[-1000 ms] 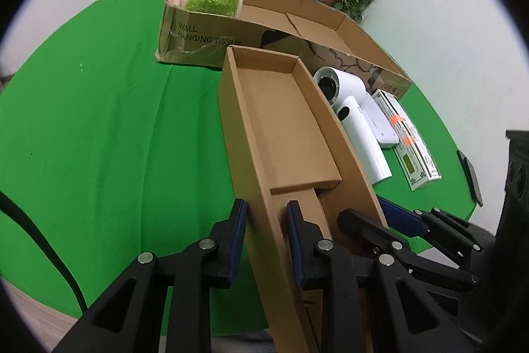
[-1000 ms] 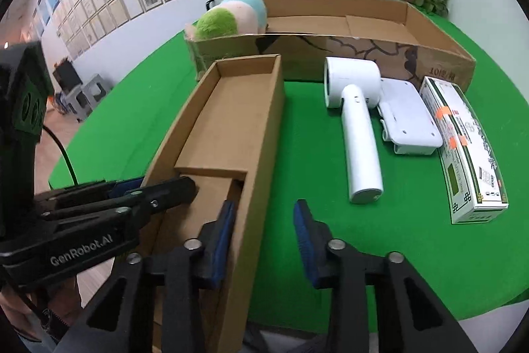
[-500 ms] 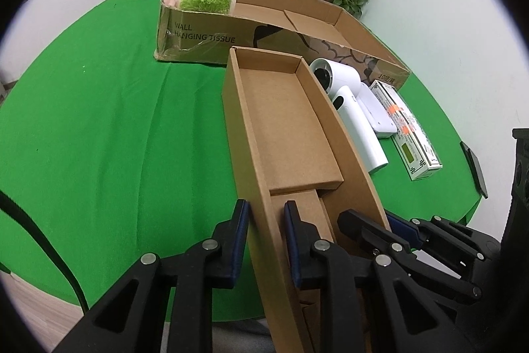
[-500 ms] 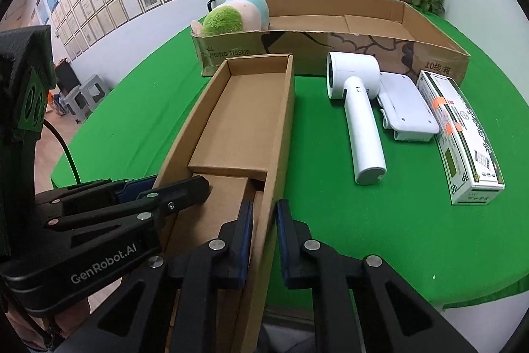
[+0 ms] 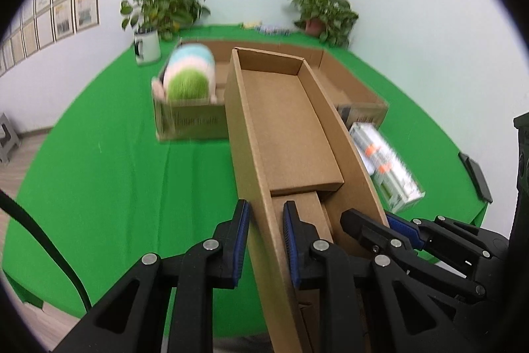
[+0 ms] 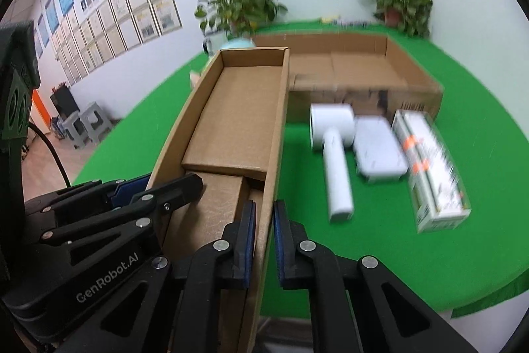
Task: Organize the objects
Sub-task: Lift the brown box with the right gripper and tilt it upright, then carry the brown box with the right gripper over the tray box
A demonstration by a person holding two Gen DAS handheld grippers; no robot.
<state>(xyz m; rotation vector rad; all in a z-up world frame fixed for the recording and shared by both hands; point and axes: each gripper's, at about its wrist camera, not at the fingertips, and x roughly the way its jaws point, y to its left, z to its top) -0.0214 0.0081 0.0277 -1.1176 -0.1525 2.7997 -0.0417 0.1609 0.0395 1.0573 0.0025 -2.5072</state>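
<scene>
A long narrow cardboard box (image 5: 284, 121) is held up above the green table (image 5: 99, 154), its far end raised. My left gripper (image 5: 266, 207) is shut on the box's left wall near the close end. My right gripper (image 6: 264, 205) pinches the right wall of the same box (image 6: 244, 108); its jaws are closing on that wall, pads on either side. Each gripper shows in the other's view: the right gripper (image 5: 372, 219) and the left gripper (image 6: 165, 182). The box holds only a folded cardboard flap.
A large flat cardboard box (image 6: 347, 65) lies behind, with a striped plush toy (image 5: 188, 75) at its left end. A white hair dryer (image 6: 334, 154), a white case (image 6: 377, 151) and a long white carton (image 6: 433, 167) lie at the right. Potted plants and a mug (image 5: 147, 47) stand at the back.
The right gripper closed onto the box's right wall. Both grippers then rose with the narrow box, lifting it off the table; the background is blurred by the motion.
</scene>
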